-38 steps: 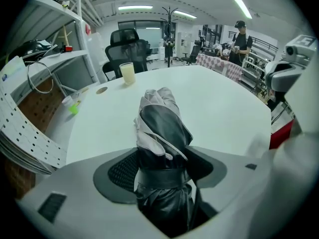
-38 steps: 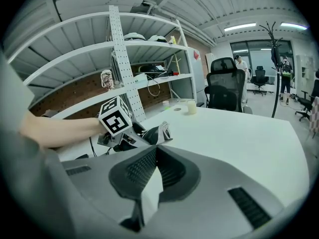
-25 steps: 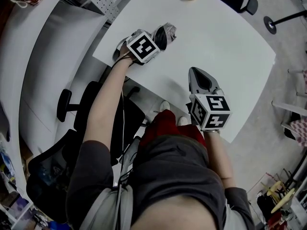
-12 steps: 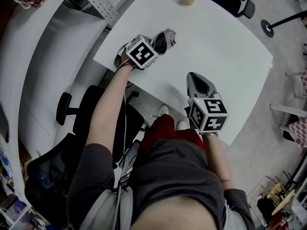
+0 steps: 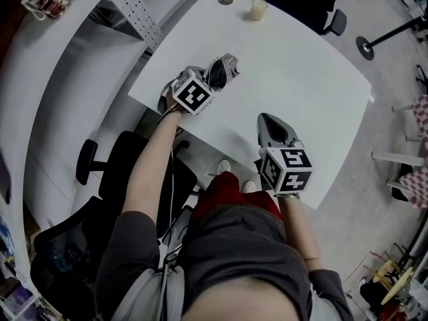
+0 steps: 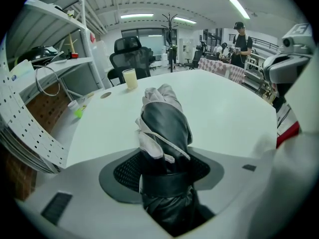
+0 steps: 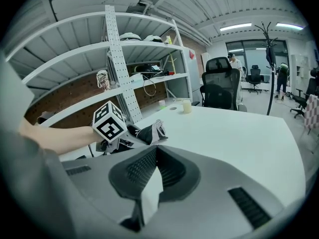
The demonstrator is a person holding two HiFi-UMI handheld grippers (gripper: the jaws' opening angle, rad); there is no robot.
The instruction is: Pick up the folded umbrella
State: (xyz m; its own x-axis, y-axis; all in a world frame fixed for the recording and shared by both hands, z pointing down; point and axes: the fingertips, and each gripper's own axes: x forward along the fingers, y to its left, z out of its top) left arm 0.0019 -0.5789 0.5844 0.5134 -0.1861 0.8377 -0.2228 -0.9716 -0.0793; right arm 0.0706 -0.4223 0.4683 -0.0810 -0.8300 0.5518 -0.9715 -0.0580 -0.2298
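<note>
Blk folded umbrella, pale trim, strapped shut, lies on white table nr edge.

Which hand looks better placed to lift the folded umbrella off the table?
Left. The left gripper has the folded umbrella between its jaws, which have just been closing on it. The right gripper sits empty near the table edge, apart from it.

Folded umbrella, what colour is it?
The folded fabric umbrella is black with whitish trim; clearest in left gripper view.
</note>
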